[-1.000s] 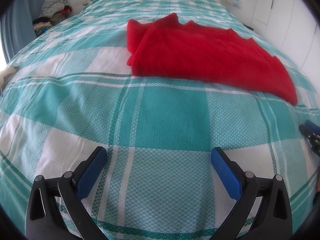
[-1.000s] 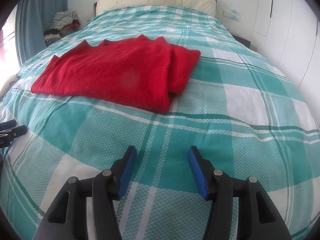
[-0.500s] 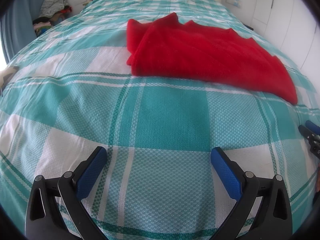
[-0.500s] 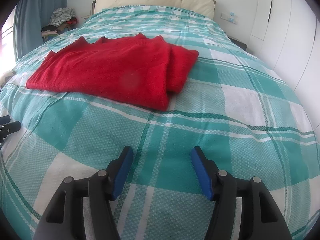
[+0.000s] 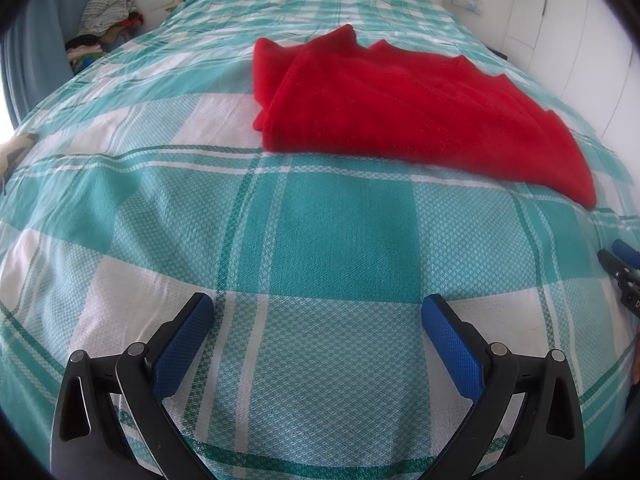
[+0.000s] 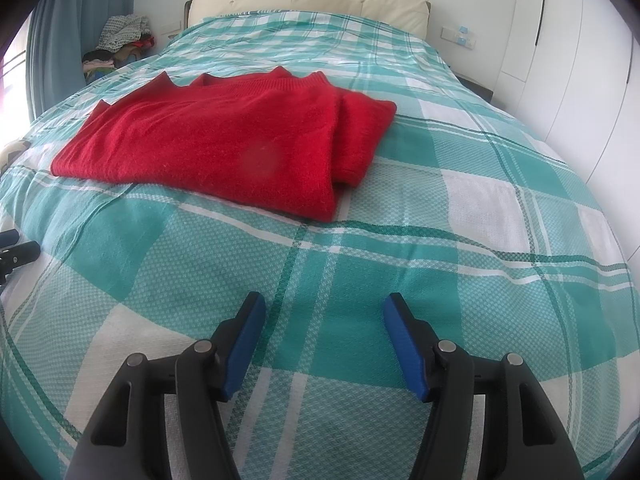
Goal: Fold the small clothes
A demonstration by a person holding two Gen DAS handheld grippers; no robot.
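The red sweater (image 6: 224, 148) lies partly folded on the bed (image 6: 500, 208), well ahead of both empty, released grippers, its long axis running across them, up-right of the left gripper (image 5: 318, 320) and up-left of the right gripper (image 6: 324, 310), neither clearly nearer.

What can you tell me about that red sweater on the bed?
The red sweater looks soft and fuzzy, like knitted wool. It is folded into a flat, roughly rectangular bundle, with a narrower layer, perhaps a tucked sleeve, sticking out from under one side and pointed corners along its far edge. A ribbed band shows there too. It lies flat on the green and white checked bedspread, near the middle of the bed. Only the bedspread touches it; neither gripper does.
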